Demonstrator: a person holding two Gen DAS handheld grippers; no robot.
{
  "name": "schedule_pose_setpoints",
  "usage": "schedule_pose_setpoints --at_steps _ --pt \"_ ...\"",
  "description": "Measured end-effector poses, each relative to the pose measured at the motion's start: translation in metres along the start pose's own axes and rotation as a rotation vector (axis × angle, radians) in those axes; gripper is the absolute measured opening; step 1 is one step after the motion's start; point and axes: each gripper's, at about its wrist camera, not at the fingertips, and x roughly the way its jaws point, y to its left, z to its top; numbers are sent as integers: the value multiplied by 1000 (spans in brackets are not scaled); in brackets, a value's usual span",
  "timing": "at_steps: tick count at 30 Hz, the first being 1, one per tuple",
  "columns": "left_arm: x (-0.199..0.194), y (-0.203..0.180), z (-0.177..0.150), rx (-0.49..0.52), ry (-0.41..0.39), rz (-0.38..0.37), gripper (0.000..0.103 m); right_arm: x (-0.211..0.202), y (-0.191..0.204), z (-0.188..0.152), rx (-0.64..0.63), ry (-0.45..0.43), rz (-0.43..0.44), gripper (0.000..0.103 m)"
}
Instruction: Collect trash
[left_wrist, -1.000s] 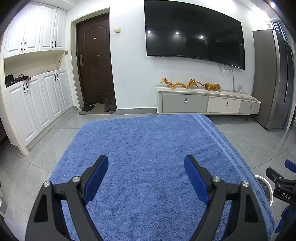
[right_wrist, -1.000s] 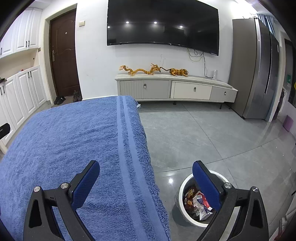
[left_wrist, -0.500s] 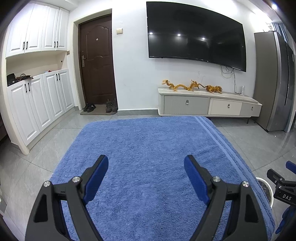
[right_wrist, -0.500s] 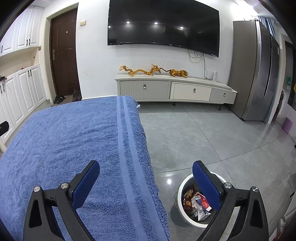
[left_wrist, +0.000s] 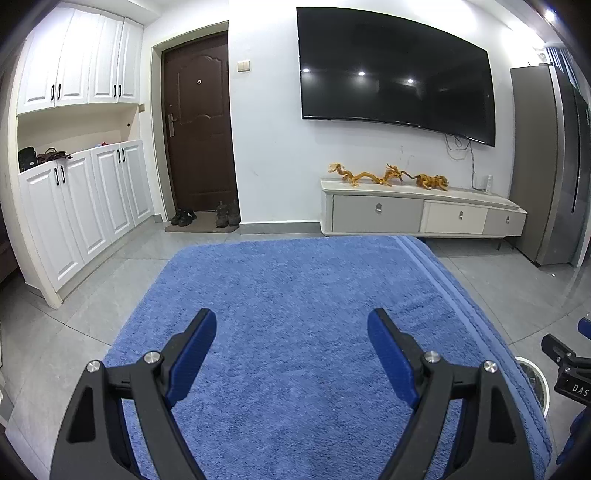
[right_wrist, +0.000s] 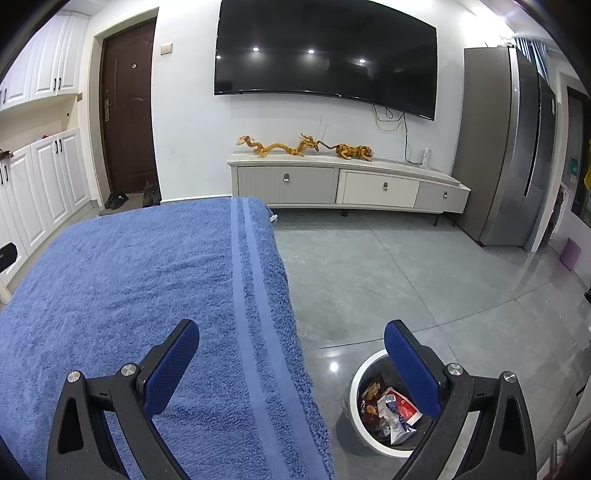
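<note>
Slightly nearer: round wrapper-filled bin (right_wrist: 356, 384)

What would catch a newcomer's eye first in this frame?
The blue towel fills the foreground, spread flat under both open claws, with nothing lying on it. Next is the white trash bin on the grey floor just off the towel's right edge, already holding wrappers. Behind, a large dark TV hangs above a low cabinet bearing golden dragon figures.

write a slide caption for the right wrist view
Open right gripper over the blue towel edge, with a trash-filled bin on the floor.
</note>
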Motion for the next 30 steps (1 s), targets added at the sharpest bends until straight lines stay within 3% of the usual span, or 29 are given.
schedule_pose_setpoints --at_steps 30 --pt "-7 -4 2 21 -33 20 83 -12 2 7 -3 -59 -4 101"
